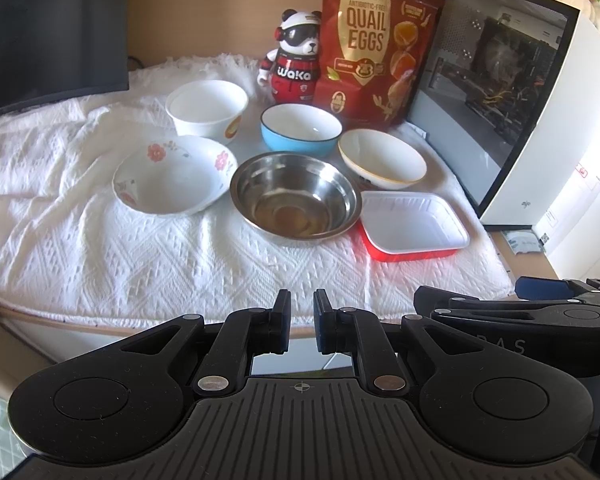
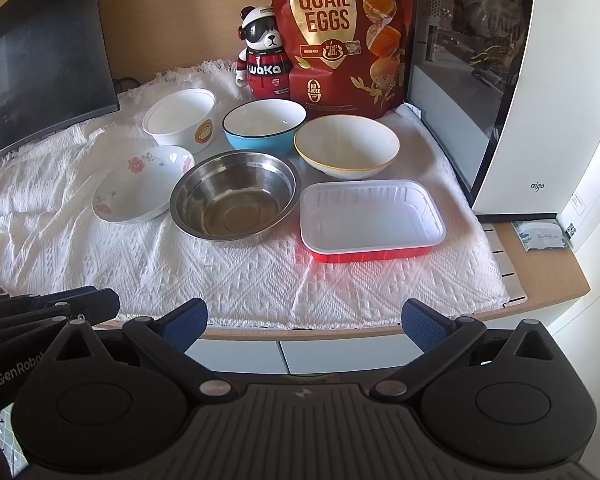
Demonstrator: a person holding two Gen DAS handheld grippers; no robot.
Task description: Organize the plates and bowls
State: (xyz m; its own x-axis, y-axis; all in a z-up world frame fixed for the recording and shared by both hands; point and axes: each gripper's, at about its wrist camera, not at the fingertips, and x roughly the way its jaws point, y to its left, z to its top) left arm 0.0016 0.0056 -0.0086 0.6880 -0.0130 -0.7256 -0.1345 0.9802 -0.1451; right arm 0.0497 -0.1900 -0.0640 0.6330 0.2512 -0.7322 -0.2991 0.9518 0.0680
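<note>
Several dishes stand on a white cloth [image 1: 140, 264]: a steel bowl [image 1: 294, 198] [image 2: 236, 196] in the middle, a flowered white bowl [image 1: 174, 174] [image 2: 144, 184] to its left, a tall white bowl [image 1: 206, 110] [image 2: 180, 120] and a blue bowl [image 1: 300, 128] [image 2: 264, 126] behind, a gold-rimmed white bowl [image 1: 382, 158] [image 2: 346, 146] and a red tray with a white inside [image 1: 414, 224] [image 2: 372, 216] on the right. My left gripper [image 1: 302, 320] is shut and empty, short of the cloth's near edge. My right gripper [image 2: 304, 324] is open and empty, also short of the cloth.
A red quail-egg bag [image 1: 370, 48] [image 2: 340, 36] and a panda figure [image 1: 294, 56] [image 2: 262, 60] stand behind the bowls. A white appliance with a dark glass front [image 1: 500, 92] [image 2: 500, 80] borders the right side. A dark monitor [image 1: 48, 28] [image 2: 40, 52] stands at the left.
</note>
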